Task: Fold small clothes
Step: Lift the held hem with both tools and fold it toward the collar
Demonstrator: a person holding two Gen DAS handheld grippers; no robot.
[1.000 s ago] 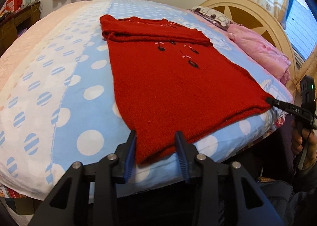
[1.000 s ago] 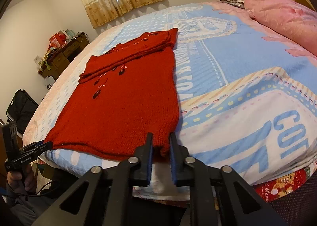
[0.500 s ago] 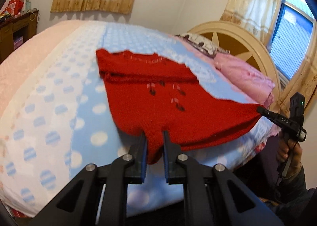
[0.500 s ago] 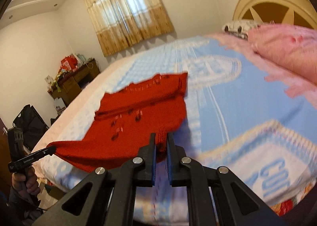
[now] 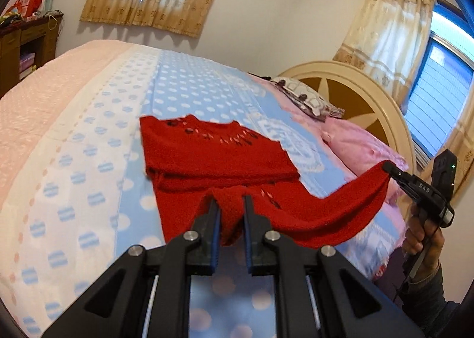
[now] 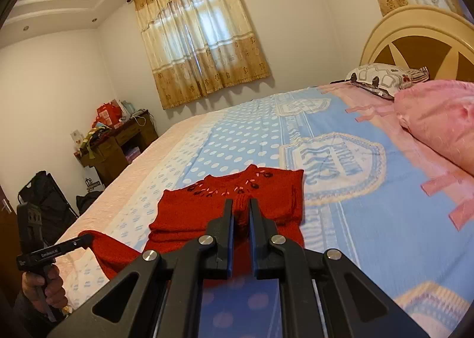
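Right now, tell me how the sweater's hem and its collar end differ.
The hem of the sweater hangs lifted off the bed, pinched at its corners by the left gripper and the right gripper; the collar end lies flat on the bed. The hem sags between them; the collar end is smooth and beaded. Both are red knit.

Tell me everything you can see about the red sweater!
The red sweater looks like fuzzy knit, with small dark and pale stitched decorations near the collar. Its top lies folded on the bed. Its bottom hem is lifted off the bed, sagging between the left gripper and right gripper, which each pinch a corner.
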